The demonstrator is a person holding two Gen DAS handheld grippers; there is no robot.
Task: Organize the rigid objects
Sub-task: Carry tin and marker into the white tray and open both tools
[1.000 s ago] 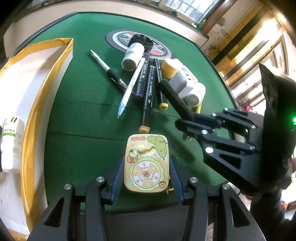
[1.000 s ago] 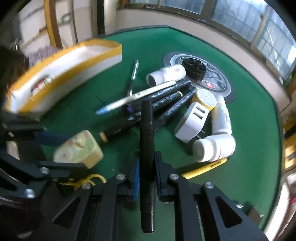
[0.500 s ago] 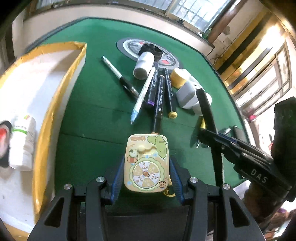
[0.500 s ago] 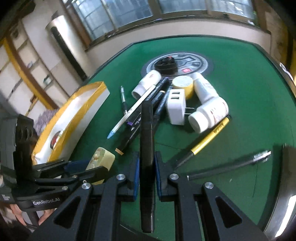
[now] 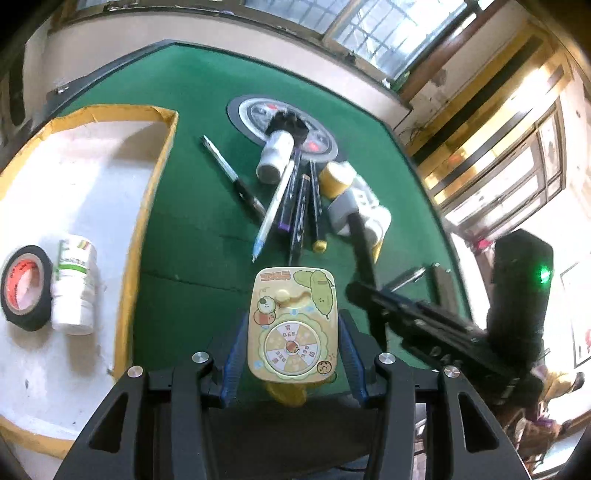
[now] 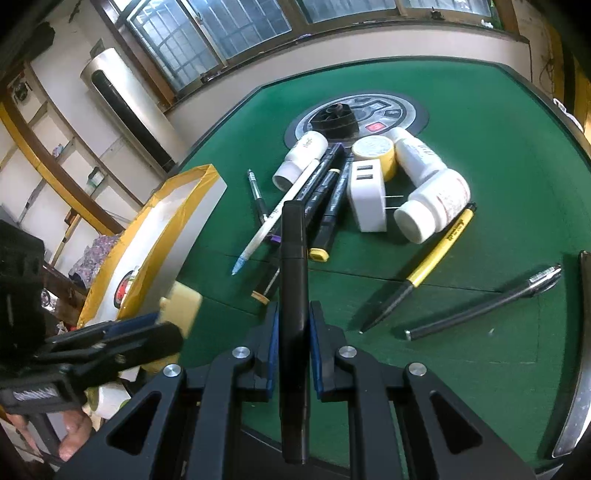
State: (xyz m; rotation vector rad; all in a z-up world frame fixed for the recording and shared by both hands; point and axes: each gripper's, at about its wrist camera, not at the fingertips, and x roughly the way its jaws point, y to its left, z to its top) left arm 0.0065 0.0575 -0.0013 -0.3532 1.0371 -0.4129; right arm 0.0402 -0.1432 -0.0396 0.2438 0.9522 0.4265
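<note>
Pinching a cartoon-printed yellow case (image 5: 293,325) in my left gripper (image 5: 291,328), I hold a black marker (image 6: 293,280) clamped in my right gripper (image 6: 293,325), pens (image 6: 424,273) scattered ahead on green felt (image 6: 480,350).

Green felt table (image 6: 498,155), round control panel (image 6: 373,118) with red button set in its centre. Windows (image 6: 221,29) behind, tall standing air conditioner (image 6: 125,107) in the corner, yellow-trimmed shelves (image 6: 48,162) along the wall.
</note>
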